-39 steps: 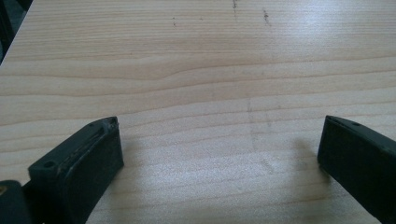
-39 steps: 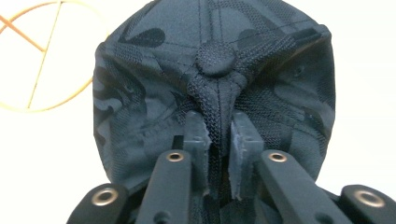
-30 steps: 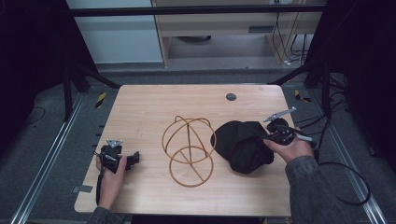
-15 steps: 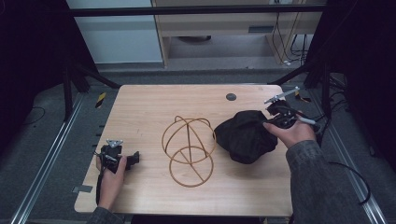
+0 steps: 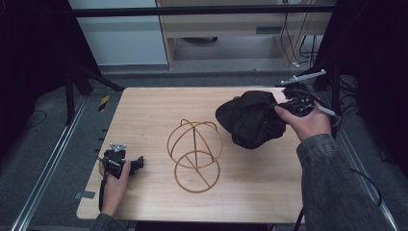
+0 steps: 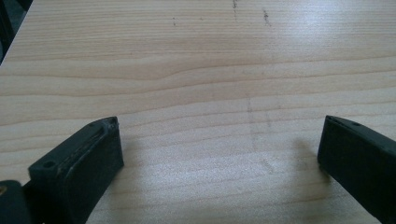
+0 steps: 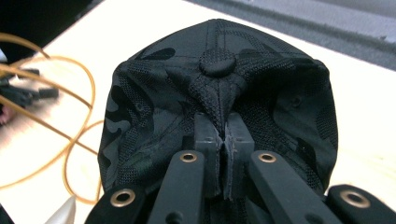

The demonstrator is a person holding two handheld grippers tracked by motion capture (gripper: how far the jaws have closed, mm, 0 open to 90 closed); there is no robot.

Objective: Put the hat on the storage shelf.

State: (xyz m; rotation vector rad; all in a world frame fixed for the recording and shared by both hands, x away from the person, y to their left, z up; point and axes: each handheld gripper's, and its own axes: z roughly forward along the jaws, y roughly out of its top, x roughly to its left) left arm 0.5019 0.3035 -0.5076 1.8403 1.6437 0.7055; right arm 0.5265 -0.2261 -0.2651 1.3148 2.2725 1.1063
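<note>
My right gripper (image 7: 223,156) has its jaws pinched tight on a fold of the black cap (image 7: 217,107), just below the crown button (image 7: 217,62); no gap shows between them, only cloth. In the high view the cap (image 5: 252,118) hangs from that grip at the far right of the table (image 5: 144,106), lifted and bunched, near the wire hat stand (image 5: 195,147) but apart from it

Handling, my judgement: light, soft fabric that sags and collapses; the mesh-like weave should not slip. The pinch holds only a thin fold, so a sharp tug might pull it free. A seam near the crown, as taken now, or the stiffer brim if I could see it, seems the better hold

My left gripper (image 6: 219,154) is wide open, empty, jaws low over bare wood; in the high view it (image 5: 120,161) rests at the near left edge, well apart from the stand
</note>
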